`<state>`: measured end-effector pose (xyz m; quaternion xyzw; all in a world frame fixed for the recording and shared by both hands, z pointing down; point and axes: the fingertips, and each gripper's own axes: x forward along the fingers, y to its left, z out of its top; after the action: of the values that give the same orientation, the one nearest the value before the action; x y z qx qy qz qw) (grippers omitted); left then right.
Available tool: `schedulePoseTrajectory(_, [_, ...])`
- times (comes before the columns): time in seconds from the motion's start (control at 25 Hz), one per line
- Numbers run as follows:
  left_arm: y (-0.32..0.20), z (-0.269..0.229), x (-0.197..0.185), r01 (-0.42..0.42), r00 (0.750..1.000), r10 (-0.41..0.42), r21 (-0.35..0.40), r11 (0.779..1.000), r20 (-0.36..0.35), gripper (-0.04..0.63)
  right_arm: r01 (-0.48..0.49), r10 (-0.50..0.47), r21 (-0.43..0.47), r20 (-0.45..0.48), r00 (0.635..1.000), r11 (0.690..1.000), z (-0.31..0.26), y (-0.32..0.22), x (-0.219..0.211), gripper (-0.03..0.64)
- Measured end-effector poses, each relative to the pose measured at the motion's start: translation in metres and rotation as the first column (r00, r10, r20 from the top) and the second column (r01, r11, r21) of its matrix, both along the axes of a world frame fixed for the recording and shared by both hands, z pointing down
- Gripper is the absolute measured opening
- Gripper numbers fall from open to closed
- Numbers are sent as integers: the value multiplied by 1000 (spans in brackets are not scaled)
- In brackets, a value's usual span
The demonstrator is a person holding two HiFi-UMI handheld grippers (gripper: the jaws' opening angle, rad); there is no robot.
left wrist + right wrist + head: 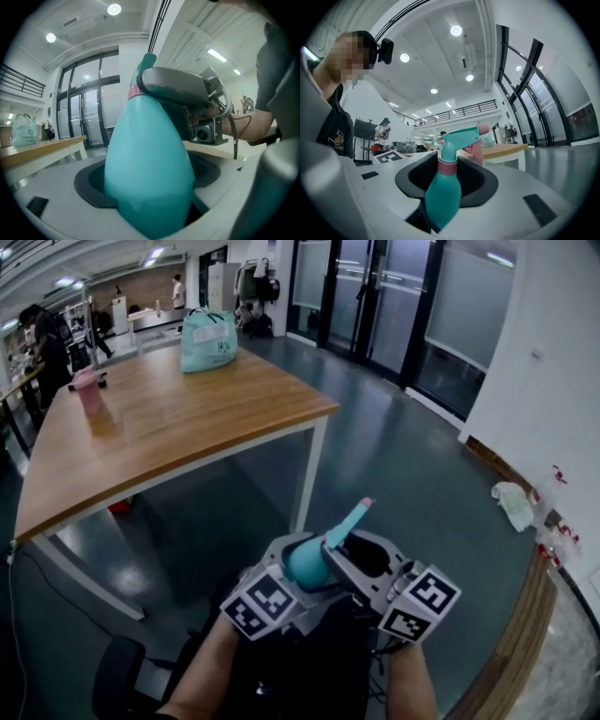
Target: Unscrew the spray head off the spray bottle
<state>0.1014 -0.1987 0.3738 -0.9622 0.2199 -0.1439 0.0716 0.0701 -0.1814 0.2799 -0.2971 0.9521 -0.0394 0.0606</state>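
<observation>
Spray bottle (307, 562) held in mid-air by the 2 tongs, well clear of the table (169, 427).
Its long axis tilts up and away, spray head (457, 136) uppermost and not yet off. The right tongs (440, 206) are nearer, pinching the body below the pink collar (447, 166). The left tongs (150, 206) clamp the fat lower body.

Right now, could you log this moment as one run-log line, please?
left gripper: shut on spray bottle | right gripper: bottle between jaws, grip unclear | spray head: on bottle
</observation>
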Motion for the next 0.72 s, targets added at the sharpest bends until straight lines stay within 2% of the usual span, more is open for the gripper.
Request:
schedulePoseTrajectory(0.32, [20,-2,-1,-141,990,139,-47,989,-35,434,114,-114,12,-8,993,993,0,12,-5,134])
schedulePoseTrajectory(0.72, [38,-5,6,-250,967,246,-75,965,-68,431,195,-195,27,-8,981,980,-2,24,1,132])
